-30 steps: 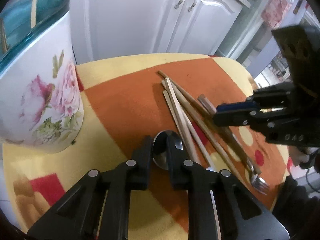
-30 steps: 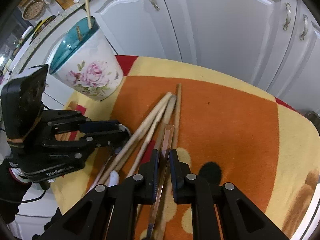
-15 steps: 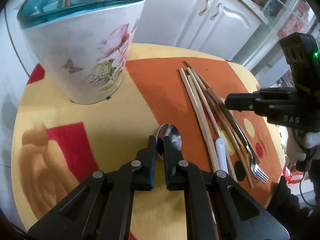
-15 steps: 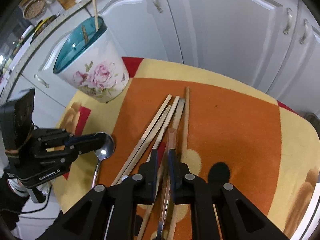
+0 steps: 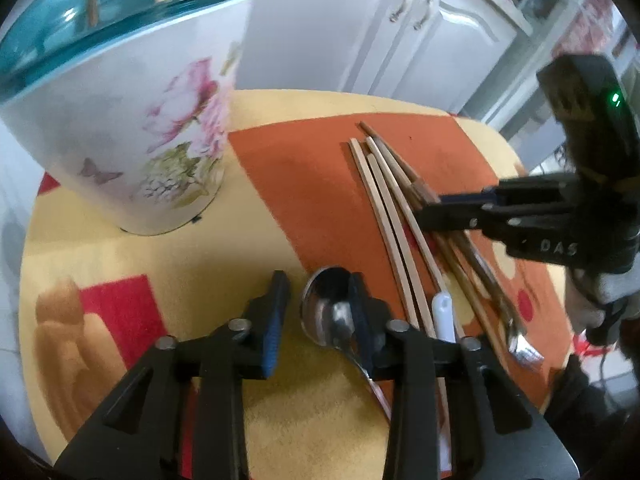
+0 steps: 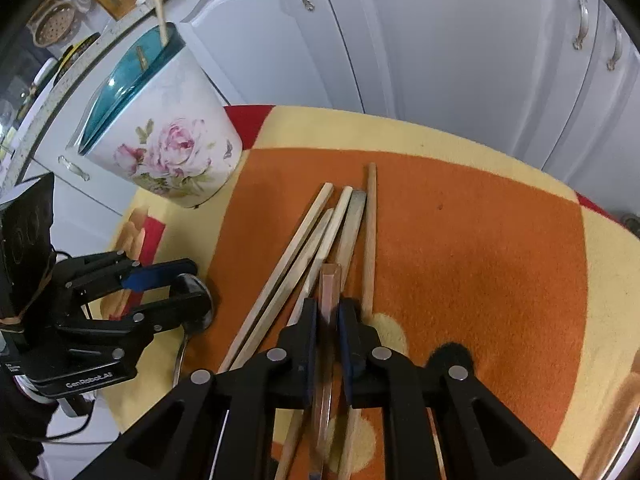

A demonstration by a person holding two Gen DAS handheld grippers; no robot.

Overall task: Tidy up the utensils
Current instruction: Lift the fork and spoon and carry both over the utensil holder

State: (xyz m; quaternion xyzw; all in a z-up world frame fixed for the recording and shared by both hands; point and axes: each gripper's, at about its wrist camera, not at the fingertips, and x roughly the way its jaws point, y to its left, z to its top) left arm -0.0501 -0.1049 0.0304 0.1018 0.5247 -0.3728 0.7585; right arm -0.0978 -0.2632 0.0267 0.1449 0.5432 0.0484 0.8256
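Utensils lie loose on the orange-and-yellow patterned cloth (image 6: 500,240); left claw has let go of the spoon.

Half a second ago the left gripper (image 5: 316,304) was pinched on the shiny metal spoon (image 5: 328,308); now its jaws stand wide apart, one finger over the bowl, and the spoon rests flat on the cloth, near the white floral ceramic holder with the teal rim (image 5: 132,120), not in it. The right gripper (image 6: 329,320) is clamped as before on a reddish-brown faceted handle (image 6: 329,292) among the pale wooden chopsticks (image 6: 296,240), which lie where they were. By my reading, the spoon probably needs a fresh grasp before it reaches the holder.
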